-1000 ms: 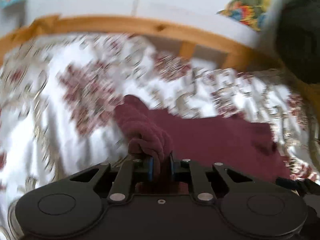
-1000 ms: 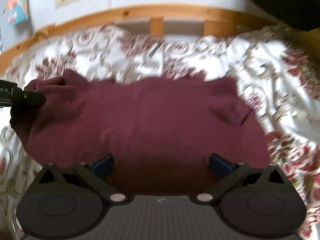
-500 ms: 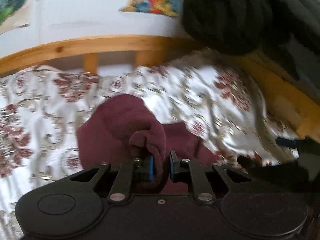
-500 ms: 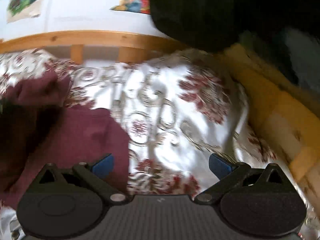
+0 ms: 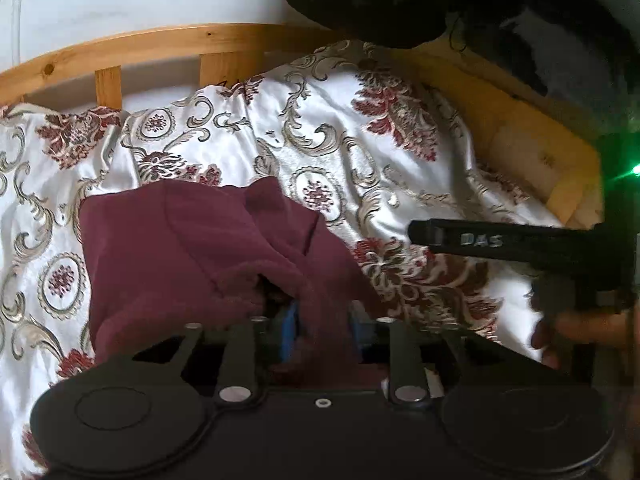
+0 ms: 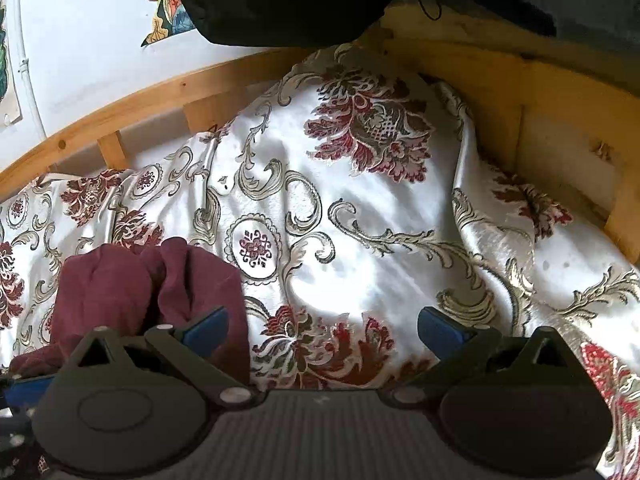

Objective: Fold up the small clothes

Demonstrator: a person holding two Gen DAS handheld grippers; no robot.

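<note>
Maroon garment (image 5: 192, 256) between opening left tool (image 5: 324, 328), bedspread (image 6: 380, 216) bare rightward

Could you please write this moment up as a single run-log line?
left gripper: opening, maroon garment between jaws | right gripper: open, empty, over bedspread | garment: partly folded

Pale raised letters "DAS" on the black bar (image 5: 500, 240) of the right claw in the left wrist view, rest of the word hidden, no other readable text
</note>
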